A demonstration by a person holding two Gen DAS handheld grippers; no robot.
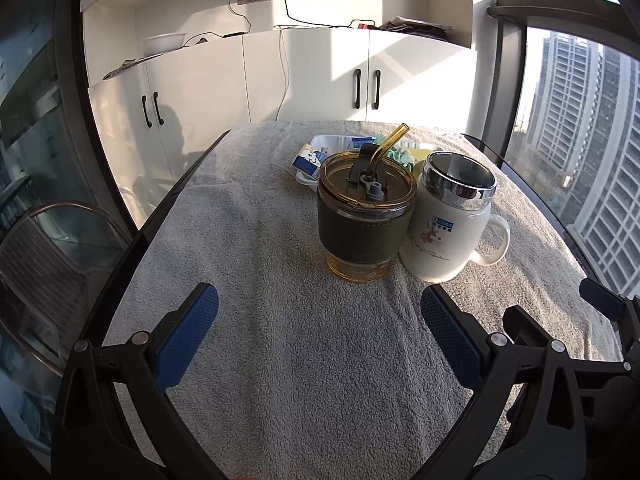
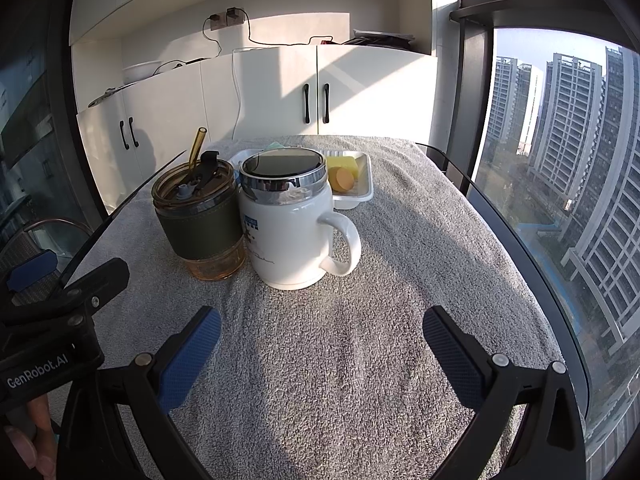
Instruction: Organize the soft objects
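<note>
A white tray (image 2: 362, 196) sits at the far side of the table behind two cups; its rim also shows in the left wrist view (image 1: 306, 179). In it lie a yellow sponge (image 2: 344, 163), an orange round piece (image 2: 343, 179), a teal soft thing (image 1: 400, 155) and blue-and-white packets (image 1: 310, 160). My left gripper (image 1: 319, 308) is open and empty above the towel, in front of the cups. My right gripper (image 2: 321, 330) is open and empty, also in front of the cups.
An amber glass cup with a dark sleeve and straw (image 1: 362, 216) and a white lidded mug (image 1: 444, 224) stand side by side in front of the tray. A grey towel (image 1: 280, 340) covers the table. Cabinets stand behind, a window at the right, a chair (image 1: 44, 256) at the left.
</note>
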